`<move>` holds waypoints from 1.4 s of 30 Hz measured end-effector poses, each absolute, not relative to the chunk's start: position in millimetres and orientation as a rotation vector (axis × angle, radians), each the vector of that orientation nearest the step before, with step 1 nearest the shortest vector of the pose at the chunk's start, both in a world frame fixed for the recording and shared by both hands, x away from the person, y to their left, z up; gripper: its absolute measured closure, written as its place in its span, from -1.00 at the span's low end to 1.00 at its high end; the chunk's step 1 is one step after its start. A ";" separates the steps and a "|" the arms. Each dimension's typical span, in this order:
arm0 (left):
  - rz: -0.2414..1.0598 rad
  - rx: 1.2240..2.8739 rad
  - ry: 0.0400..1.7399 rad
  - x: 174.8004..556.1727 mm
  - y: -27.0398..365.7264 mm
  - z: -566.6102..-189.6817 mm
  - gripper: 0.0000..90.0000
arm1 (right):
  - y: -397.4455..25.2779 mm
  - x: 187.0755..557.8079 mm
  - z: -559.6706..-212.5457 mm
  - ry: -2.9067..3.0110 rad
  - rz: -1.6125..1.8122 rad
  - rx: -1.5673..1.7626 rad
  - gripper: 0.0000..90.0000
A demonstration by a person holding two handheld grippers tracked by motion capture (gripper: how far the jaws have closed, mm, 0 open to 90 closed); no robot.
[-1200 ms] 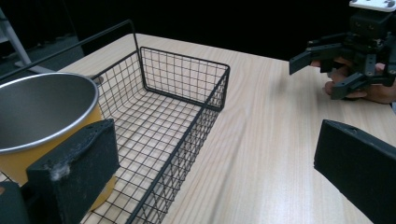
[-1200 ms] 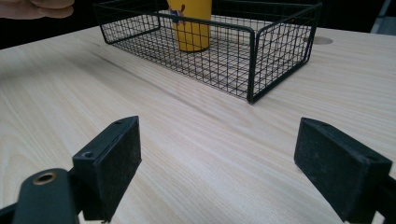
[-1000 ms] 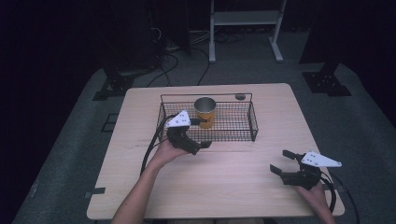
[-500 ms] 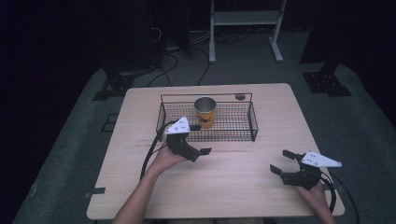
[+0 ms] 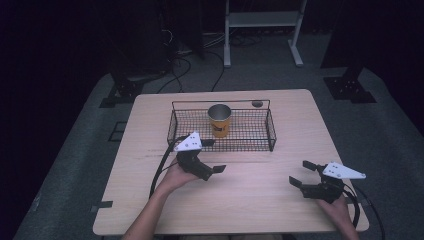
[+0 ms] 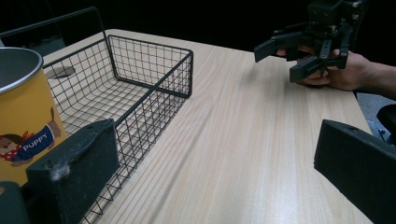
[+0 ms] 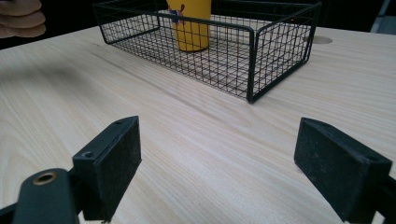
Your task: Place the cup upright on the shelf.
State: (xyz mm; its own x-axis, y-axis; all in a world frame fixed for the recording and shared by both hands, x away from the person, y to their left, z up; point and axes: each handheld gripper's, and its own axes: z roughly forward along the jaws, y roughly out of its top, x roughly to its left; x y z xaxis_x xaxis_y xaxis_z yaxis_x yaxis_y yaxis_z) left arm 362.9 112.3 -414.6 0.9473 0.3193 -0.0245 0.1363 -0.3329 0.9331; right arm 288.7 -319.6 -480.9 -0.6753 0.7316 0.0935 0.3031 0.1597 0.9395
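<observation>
The yellow cup (image 5: 219, 121) stands upright inside the wire basket (image 5: 173, 131), towards its middle, on the far half of the tabletop (image 5: 260, 200); its metal rim is open upward and a "PUPPY" print faces the left claw's camera. The left claw (image 5: 209, 171) hangs just in front of the basket's near wall, jaws spread wide and holding nothing; the right claw (image 5: 305, 175) rests low near the tabletop's near right corner, well apart from the basket, jaws likewise wide and empty.

The main hazard, as I judge it, is the basket's near wall; in the left gripper view one jaw sits right against the wire mesh, so a reach for the cup that goes forward rather than up and over could snag the wire and drag the whole basket; the cup would then rock or tip. A second risk is the grip itself; the cup looks smooth and round, so jaws closing off-centre could squeeze it sideways against the mesh; a pinch on the thin rim alone might let it swing and slip on the lift. The cable (image 5: 161, 167) trailing from the left claw loops near the basket's corner and could catch there.
</observation>
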 end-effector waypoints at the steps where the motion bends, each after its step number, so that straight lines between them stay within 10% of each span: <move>1: 0.195 1.913 0.329 362.0 112.4 -414.5 -1.00 | -319.6 288.7 -481.0 2.060 1.524 0.984 -0.69; 42: 0.195 1.886 0.363 321.8 127.3 -434.3 -1.00 | -319.6 288.7 -481.0 2.061 1.523 0.983 -0.69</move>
